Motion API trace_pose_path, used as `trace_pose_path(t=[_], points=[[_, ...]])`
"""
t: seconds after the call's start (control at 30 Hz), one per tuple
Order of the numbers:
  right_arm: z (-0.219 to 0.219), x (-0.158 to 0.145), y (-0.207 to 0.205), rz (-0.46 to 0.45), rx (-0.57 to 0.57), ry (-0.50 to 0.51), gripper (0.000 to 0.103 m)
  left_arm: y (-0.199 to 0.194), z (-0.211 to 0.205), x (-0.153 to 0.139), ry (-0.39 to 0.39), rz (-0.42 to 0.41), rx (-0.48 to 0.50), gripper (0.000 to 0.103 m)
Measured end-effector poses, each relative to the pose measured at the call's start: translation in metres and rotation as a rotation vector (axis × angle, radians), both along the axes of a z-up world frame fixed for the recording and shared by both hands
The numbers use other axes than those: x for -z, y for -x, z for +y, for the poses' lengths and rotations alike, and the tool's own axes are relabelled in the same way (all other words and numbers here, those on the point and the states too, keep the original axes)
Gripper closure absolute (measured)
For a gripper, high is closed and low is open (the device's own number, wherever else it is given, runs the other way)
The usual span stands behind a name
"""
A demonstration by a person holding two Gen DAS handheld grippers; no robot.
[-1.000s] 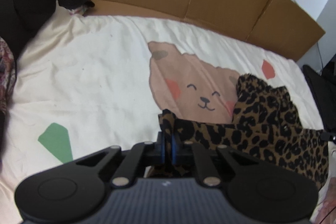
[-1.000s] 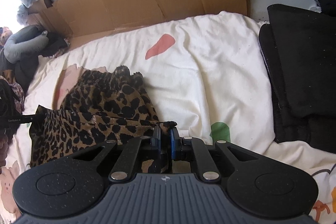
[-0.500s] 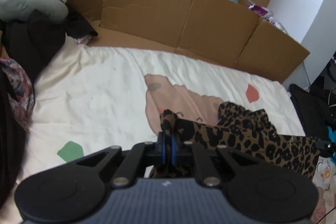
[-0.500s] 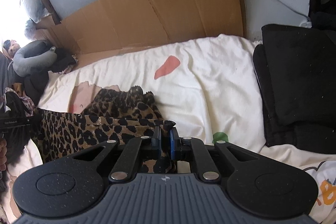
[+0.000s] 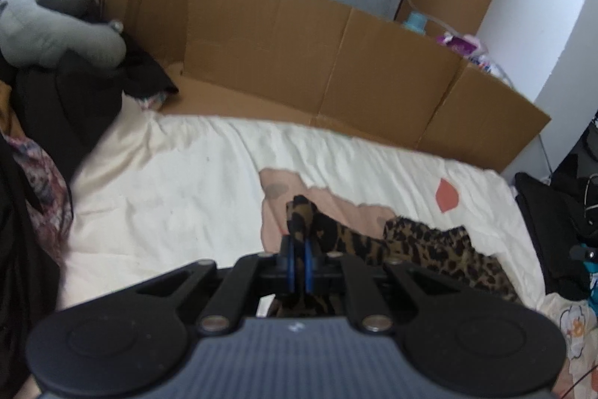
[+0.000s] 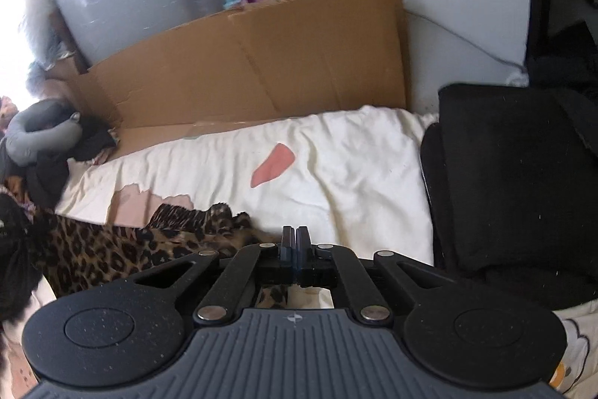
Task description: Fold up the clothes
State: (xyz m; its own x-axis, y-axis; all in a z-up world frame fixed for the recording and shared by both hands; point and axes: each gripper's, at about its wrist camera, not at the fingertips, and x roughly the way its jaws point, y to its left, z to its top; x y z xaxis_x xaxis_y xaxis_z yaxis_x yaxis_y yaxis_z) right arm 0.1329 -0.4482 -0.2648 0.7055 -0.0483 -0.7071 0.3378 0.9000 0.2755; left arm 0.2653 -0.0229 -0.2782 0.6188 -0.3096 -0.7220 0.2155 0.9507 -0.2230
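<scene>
Cream bed sheet [image 5: 168, 197], cardboard [image 5: 336, 62] behind. Leopard-print garment [image 5: 448, 257] draped near centre, one corner pinched in left claw [image 5: 297, 249]; right claw [image 6: 295, 242] closing pad to pad, no cloth between. Probably light, limp, apt to slip — best gripped at corners or hems.

left tongs [image 5: 298, 251] – clamped on leopard-print garment [image 5: 429, 249] | cream bedsheet [image 5: 168, 204] beneath

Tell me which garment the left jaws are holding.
The leopard-print garment, its corner pinched in the left gripper; the plain black clothes lie apart, off to the side.
</scene>
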Motion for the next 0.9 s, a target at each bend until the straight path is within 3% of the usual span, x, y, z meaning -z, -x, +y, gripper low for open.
trace_pose_path(t=[0.47,0.7,0.9], points=[[0.005,0.056,-0.034,0.088,-0.061,-0.073,0.100,-0.008,0.003,0.022,-0.023,0.042,-0.020,0.097],[0.006,0.076,-0.051,0.136,-0.089,-0.094,0.073,-0.013,0.004,0.028,-0.020,0.060,-0.019,0.097],[0.003,0.094,-0.066,0.157,-0.090,-0.096,0.072,-0.019,0.007,0.038,-0.023,0.085,-0.010,0.097]])
